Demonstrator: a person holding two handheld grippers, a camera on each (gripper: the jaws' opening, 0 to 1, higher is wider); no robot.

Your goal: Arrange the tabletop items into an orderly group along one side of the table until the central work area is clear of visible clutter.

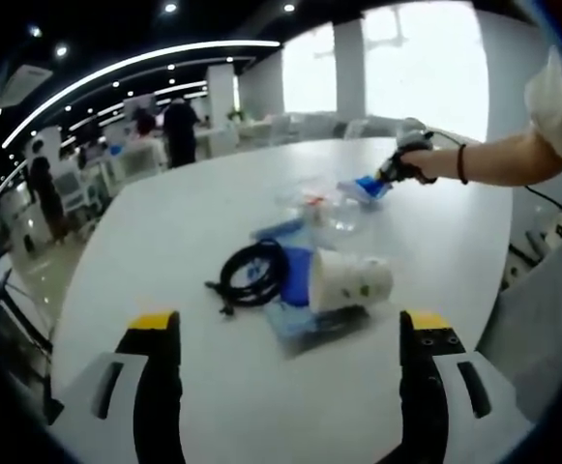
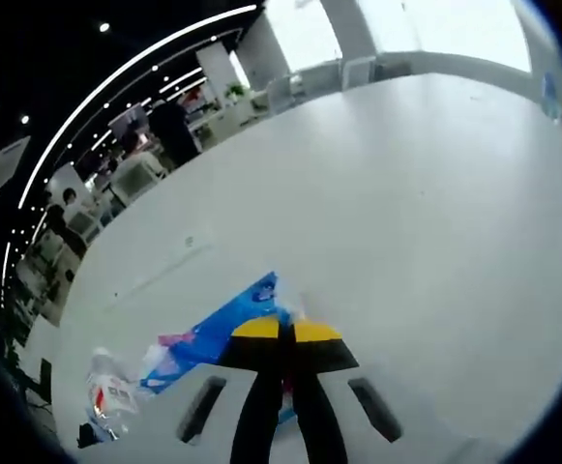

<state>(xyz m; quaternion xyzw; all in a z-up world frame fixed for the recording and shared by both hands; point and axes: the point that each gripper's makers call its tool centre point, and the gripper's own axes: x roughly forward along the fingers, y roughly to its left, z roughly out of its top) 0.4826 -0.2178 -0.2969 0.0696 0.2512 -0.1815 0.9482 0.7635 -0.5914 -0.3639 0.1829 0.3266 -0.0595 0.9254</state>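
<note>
2 tools in use: right tool (image 2: 285, 333) clamped on blue packet (image 2: 224, 324) beyond paper cup (image 1: 350, 280); left tool (image 1: 290, 333) apart, before cup. Judged best: drag packet low toward worktop (image 1: 164, 242) edge, avoiding black cable (image 1: 253, 274) beside cup.

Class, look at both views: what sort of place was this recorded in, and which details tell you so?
Probably a large open-plan office or canteen-style hall: a big white table, rows of white chairs and more tables behind, people standing in the background, curved ceiling light strips and tall bright windows.
</note>
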